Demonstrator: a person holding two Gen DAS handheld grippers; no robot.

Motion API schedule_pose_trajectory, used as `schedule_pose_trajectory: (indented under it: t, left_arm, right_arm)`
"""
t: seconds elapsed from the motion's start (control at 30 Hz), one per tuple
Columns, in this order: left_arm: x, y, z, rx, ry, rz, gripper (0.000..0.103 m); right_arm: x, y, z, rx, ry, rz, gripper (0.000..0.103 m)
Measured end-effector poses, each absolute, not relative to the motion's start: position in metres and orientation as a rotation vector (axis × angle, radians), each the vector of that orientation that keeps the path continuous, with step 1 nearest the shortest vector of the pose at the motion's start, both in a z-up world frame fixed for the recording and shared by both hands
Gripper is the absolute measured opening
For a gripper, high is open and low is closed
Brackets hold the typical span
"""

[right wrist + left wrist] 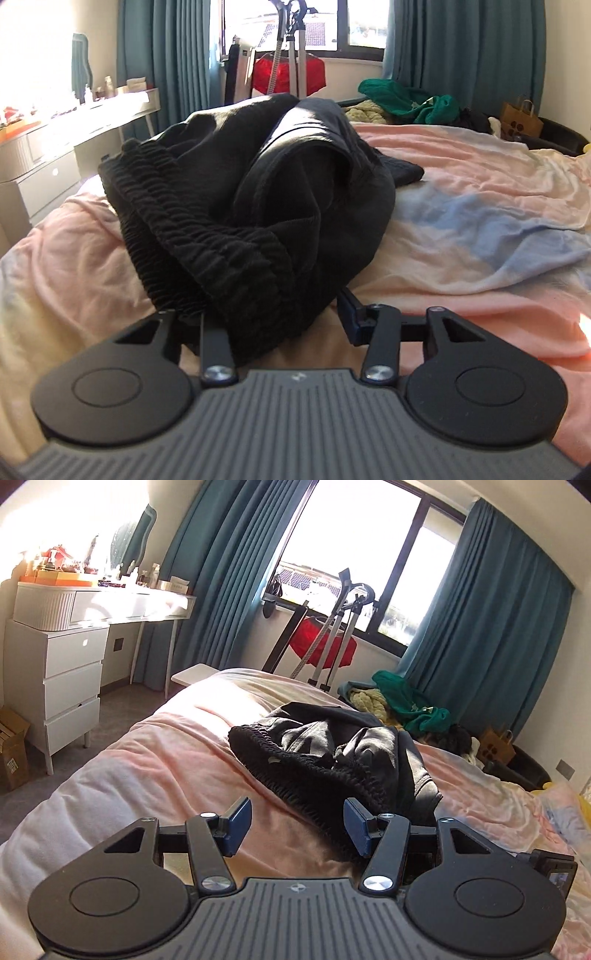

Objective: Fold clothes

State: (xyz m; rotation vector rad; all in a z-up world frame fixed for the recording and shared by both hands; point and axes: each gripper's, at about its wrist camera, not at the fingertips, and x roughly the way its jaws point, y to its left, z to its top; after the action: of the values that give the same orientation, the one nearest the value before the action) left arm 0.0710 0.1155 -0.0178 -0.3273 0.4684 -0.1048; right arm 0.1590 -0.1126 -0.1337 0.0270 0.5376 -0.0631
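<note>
On pink bed (155, 760): crumpled black garment (325, 753) mid-mattress. Left tongs (297, 825) spread wide at its near edge; right tongs (271, 314) wide around ribbed waistband. Teal curtains (480, 602) behind bed.

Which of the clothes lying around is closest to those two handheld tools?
The crumpled black garment with the ribbed elastic waistband, lying on the pink bedspread. Its waistband sits between the right tool's fingers, while the green garment and red one lie far behind.
</note>
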Motion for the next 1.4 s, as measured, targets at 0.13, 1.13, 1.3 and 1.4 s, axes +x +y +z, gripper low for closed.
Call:
schedule_pose_trajectory:
  t: [0.13,1.13,1.3,1.4]
  left_arm:
    - [0.073,0.113,-0.017,-0.327,0.473,-0.101,0.059]
    - [0.152,0.101,-0.083,-0.807,0.591,-0.213,0.07]
    - [0.181,0.116,-0.124,-1.056,0.597,-0.173,0.069]
    - [0.193,0.123,-0.133,-1.109,0.568,-0.193,0.069]
  right_arm:
    - [0.153,-0.127,-0.119,0.015,0.509,-0.026,0.018]
    - [0.083,-0.214,-0.096,0.262,0.627,0.034,0.015]
    - [0.088,-0.22,-0.105,0.278,0.644,0.018,0.015]
    - [0.09,-0.221,-0.109,0.287,0.65,0.019,0.015]
